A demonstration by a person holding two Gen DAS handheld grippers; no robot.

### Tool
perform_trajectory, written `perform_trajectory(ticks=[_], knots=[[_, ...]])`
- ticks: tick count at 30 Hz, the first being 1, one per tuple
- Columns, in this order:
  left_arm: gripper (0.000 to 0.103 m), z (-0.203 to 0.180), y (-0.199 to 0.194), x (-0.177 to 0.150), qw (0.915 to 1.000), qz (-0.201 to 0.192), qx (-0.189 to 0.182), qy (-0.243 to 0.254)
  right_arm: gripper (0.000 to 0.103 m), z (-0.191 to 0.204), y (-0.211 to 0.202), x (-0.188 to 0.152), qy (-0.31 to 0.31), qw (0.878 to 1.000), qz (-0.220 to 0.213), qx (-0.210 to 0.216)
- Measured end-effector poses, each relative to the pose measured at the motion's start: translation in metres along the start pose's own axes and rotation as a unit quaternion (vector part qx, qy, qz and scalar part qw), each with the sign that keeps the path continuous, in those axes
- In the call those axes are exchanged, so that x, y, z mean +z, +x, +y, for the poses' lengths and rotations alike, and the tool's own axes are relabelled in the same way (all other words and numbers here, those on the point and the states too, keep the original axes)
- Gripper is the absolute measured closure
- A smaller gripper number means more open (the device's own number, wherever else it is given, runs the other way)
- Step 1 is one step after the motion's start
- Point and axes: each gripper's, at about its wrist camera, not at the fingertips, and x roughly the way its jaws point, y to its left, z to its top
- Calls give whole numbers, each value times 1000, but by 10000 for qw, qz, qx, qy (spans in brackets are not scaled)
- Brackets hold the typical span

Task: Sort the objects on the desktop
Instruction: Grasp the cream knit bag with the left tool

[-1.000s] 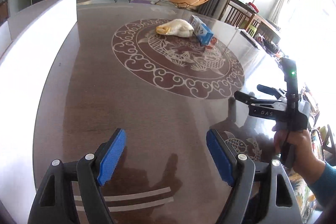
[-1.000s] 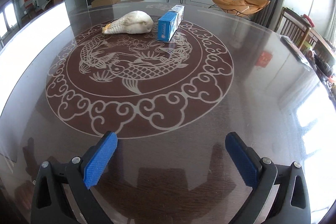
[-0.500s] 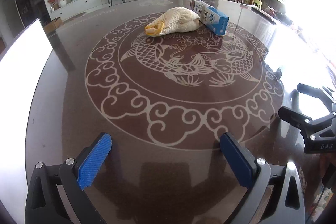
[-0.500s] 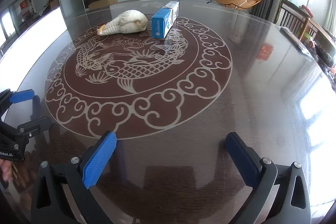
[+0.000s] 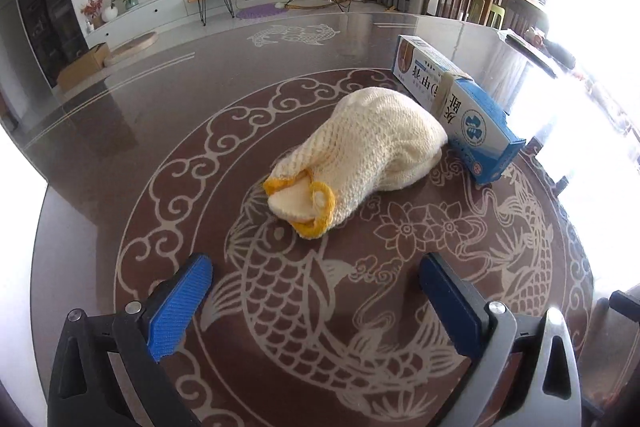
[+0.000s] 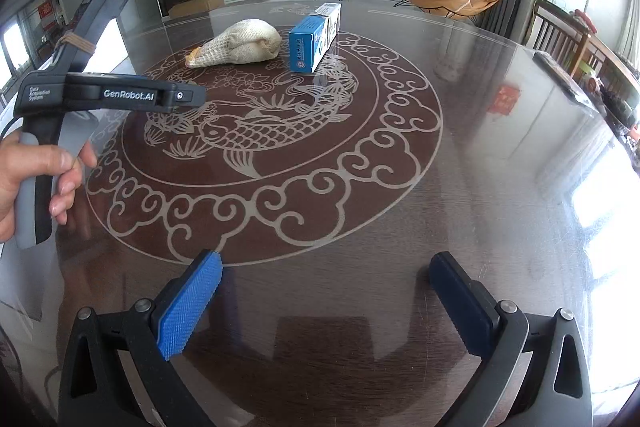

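The left claw is hanging wide apart with nothing between its blue pads, tilted down over the patterned bench. Straight ahead of it, a little way up the bench, the cream knitted glove is lying with its yellow-edged cuff pointing back toward the claw and its long axis running up and to the right. Further right, the blue box is resting against the glove's far end, its length slanting the same way.

The left claw is judged much the nearer of the two, so the glove looks like its pick; a straight advance would bring the pads either side of the cuff.

In the right wrist view, a hand is gripping the left tool's handle at the left edge. The glove and box are sitting far across the bench, touching, which confirms the distance. The right claw is also standing apart and empty, well back from both. This view shows the box's end face; the left view shows the cuff opening.
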Motion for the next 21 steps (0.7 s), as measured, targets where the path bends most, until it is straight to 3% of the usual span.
perform_trajectory(ticks=[14, 16, 17, 21], knots=[[0, -8, 39, 56, 9998, -12, -119, 154, 0, 0, 0, 0, 2, 10000, 0, 0], [21, -7, 33, 55, 9997, -211, -51, 65, 0, 0, 0, 0, 2, 10000, 0, 0], [48, -6, 30, 53, 9994, -335, 11, 25, 0, 0, 0, 0, 2, 10000, 0, 0], [55, 5, 19, 37, 9987, -383, 166, -282, 0, 0, 0, 0, 2, 10000, -1, 1]])
